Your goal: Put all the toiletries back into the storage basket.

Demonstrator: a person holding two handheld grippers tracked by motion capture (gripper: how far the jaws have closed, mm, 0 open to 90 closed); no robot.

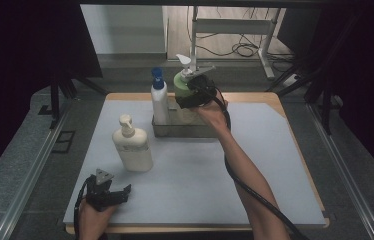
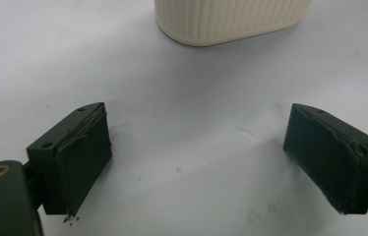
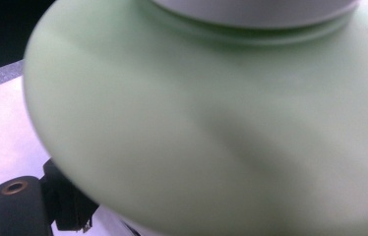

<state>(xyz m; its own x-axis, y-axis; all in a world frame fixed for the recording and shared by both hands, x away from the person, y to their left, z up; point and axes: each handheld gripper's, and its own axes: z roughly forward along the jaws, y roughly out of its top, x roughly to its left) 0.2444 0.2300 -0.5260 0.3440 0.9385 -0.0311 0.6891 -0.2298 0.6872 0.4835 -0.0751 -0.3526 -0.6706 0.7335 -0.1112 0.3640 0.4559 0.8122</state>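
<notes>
Right arm stretched forward across the surface [image 1: 255, 165], right gripper [image 1: 195, 92] clamped around the green pump bottle [image 1: 182, 82], fingers spread wide on its body. Bottle upright at the wire basket [image 1: 185, 131] near the far edge, just beside a blue-capped white bottle [image 1: 159, 97]. Left gripper [image 1: 117, 194] resting low at the near left corner, fingers parted and empty, pointed toward the cream pump bottle [image 1: 132, 147].

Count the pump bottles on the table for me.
3. The cream bottle stands alone on the mat, front left. The blue-topped bottle stands in the clear bin. The green bottle is over that bin, at the right hand-held gripper. None seem hidden.
</notes>
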